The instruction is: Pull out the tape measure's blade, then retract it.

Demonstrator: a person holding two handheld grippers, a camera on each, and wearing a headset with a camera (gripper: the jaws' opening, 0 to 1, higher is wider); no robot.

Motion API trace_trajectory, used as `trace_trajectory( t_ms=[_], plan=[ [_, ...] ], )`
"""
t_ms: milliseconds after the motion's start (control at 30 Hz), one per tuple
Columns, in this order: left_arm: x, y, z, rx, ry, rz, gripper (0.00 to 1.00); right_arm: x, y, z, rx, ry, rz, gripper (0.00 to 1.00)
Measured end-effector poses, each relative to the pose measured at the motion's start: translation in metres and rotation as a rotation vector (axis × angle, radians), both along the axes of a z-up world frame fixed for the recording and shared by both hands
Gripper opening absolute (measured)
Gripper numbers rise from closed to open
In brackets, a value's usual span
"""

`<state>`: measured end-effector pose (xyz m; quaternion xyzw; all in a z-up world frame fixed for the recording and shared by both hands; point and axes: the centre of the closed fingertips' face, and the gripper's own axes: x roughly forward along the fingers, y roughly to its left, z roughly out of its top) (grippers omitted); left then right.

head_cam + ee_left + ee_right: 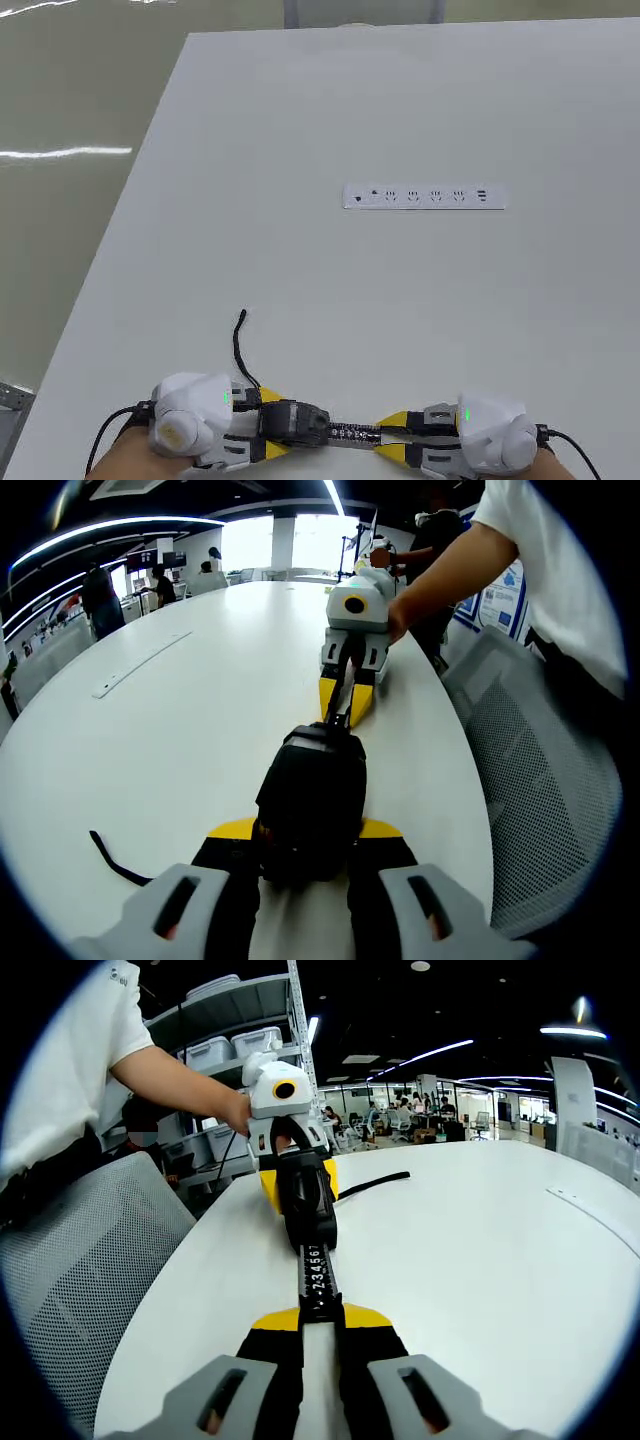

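Two grippers face each other head on at the near edge of a white table (300, 150). My left gripper (272, 424) is clamped across the black tape measure case (298, 422), one jaw pressed on each side of its body. My right gripper (390, 437) is closed on the tip of the blade (352, 433), which lies flat between its jaws. A short stretch of numbered blade runs straight from the case to the right gripper, so its long axis follows the line joining the two grippers. A black wrist strap (240, 345) trails from the case, off beyond the left gripper. I judge that lengthening the blade calls for drawing the right gripper straight back along that line, away from the left, which holds the case.
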<state>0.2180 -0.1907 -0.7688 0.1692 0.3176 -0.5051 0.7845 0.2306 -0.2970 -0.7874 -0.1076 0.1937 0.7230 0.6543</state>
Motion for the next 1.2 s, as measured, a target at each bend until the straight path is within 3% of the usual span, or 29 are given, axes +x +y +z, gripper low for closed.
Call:
trace_trajectory(
  t_ms=[1200],
  plan=[
    [0.0,-0.001,0.0,0.0,0.006,0.0,0.3,0.005,-0.044,0.004,-0.011,0.017,-0.047,0.09]
  ],
)
